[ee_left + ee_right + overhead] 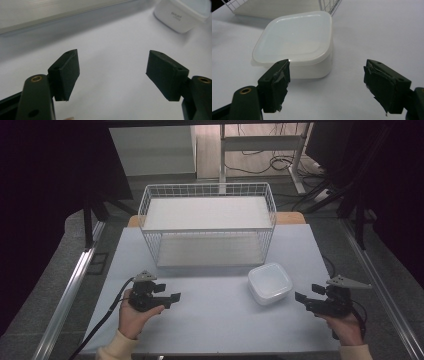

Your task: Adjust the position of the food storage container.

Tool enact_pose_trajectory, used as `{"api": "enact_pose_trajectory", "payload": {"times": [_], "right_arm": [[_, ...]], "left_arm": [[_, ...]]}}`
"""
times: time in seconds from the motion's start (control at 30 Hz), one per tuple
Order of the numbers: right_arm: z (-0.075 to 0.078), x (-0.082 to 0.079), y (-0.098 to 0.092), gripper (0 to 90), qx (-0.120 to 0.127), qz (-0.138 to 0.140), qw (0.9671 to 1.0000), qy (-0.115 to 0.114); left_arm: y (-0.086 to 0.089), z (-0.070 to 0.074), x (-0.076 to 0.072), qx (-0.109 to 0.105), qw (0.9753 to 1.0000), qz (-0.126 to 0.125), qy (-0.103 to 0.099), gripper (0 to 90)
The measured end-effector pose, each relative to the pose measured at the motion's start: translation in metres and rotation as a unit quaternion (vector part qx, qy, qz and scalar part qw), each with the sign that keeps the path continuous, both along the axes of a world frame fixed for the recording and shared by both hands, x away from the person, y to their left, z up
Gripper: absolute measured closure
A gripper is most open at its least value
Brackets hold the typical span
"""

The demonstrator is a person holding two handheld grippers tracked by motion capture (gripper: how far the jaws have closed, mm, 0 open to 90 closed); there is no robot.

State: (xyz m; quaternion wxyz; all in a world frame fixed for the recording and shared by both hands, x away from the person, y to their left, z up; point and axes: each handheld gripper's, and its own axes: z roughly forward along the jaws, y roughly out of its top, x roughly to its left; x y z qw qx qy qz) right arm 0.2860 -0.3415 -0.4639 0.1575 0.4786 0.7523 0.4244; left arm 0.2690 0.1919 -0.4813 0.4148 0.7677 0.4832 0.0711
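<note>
- white lidded container (269, 283) sits on the pale tabletop (215, 320), right of centre, lid on, lid translucent; just in front of the wire basket's right front corner, apart from it
- in the right gripper view the container (294, 47) is close ahead, left of centre, partly behind the left jaw; nothing touching it
- right gripper (300, 298) at the table's right edge, just beside the container, pointing toward it; jaws spread wide, nothing between them; held by the right hand (345, 325)
- left gripper (172, 298) at front left, well apart from the container, pointing right; jaws also wide, empty; left hand (134, 317) under it, black cable trailing off the front-left
- left gripper view: container (181, 13) at upper right, faint lettering on its side, too blurred to read
- wire basket (208, 225): white, rectangular, at the back centre of the table; pale flat panel inside
</note>
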Motion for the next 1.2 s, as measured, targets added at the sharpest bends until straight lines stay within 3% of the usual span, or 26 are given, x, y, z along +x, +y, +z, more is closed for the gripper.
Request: {"api": "enact_pose_trajectory", "payload": {"times": [0.13, 0.3, 0.4, 0.77, 0.9, 1.13, 1.2], "right_arm": [[0.002, 0.003, -0.003, 21.4, 0.005, -0.001, 1.0000, -0.001], [-0.004, 0.007, -0.003, 22.3, 0.002, -0.009, 0.9998, 0.018], [-0.004, 0.006, 0.001, 22.9, -0.006, -0.002, 0.9997, 0.023], [0.002, 0.004, 0.002, 25.2, -0.004, -0.001, 1.0000, 0.008], [0.002, 0.005, 0.002, 25.2, -0.010, 0.002, 0.9999, 0.005], [0.010, 0.012, 0.002, 28.2, 0.007, 0.009, 0.9998, 0.017], [0.013, 0.014, 0.002, 29.1, 0.001, 0.007, 0.9998, 0.017]], "left_arm": [[0.001, 0.001, -0.003, 0.005, 1.0000, 0.007, -0.004, 26.1], [0.002, 0.002, -0.003, 0.012, 0.9999, 0.008, -0.007, 26.0], [0.001, 0.003, -0.006, 0.004, 1.0000, 0.000, -0.005, 26.1], [0.004, 0.007, -0.007, -0.006, 0.9999, 0.005, -0.013, 25.7], [0.004, 0.005, -0.006, 0.001, 0.9999, 0.006, -0.008, 24.9], [0.004, 0.006, -0.006, 0.001, 0.9999, 0.008, -0.006, 24.3], [0.004, 0.006, -0.007, 0.002, 0.9999, 0.008, -0.006, 24.3]]}}
